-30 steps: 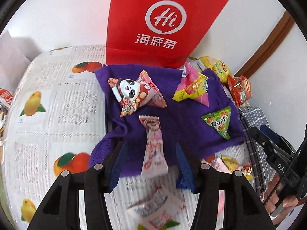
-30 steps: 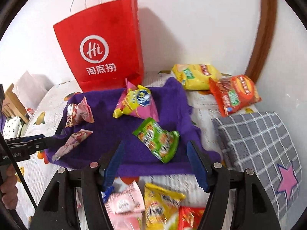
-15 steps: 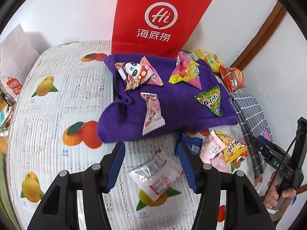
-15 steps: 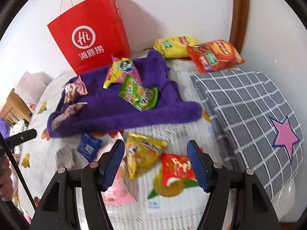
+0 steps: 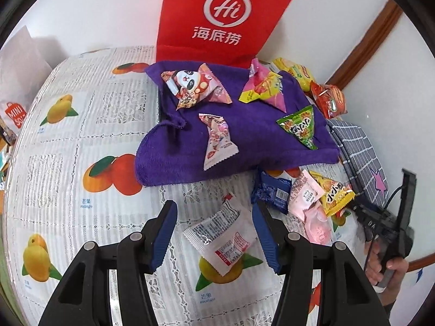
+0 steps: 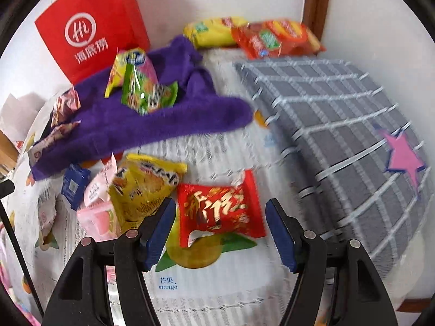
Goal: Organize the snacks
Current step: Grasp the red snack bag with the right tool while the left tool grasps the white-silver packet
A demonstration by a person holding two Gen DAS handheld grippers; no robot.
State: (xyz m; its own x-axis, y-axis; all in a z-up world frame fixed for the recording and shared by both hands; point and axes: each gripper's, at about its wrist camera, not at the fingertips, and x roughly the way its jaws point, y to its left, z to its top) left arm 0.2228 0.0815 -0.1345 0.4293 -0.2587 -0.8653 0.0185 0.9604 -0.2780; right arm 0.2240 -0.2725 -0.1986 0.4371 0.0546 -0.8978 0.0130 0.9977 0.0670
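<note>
My left gripper (image 5: 214,214) is open and empty, with a white snack packet (image 5: 221,239) lying between its fingers on the tablecloth. My right gripper (image 6: 220,212) is open and empty, with a red snack packet (image 6: 220,212) between its fingers. A purple towel (image 5: 244,141) holds a panda packet (image 5: 194,87), a pink packet (image 5: 217,141), a yellow-pink packet (image 5: 265,89) and a green packet (image 5: 301,127). Loose blue (image 5: 272,193), pink (image 5: 307,198) and yellow (image 5: 335,193) packets lie beside the towel. The yellow one also shows in the right wrist view (image 6: 144,184).
A red paper bag (image 5: 223,16) stands against the wall behind the towel. A grey checked cushion (image 6: 339,135) with a pink star lies at the right. Yellow (image 6: 214,31) and red (image 6: 274,38) chip bags lie at the back. A fruit-print tablecloth (image 5: 81,135) covers the table.
Both grippers have pulled back from the purple towel toward the near edge. The white packet now lies between my left fingers and the red packet between my right fingers.
</note>
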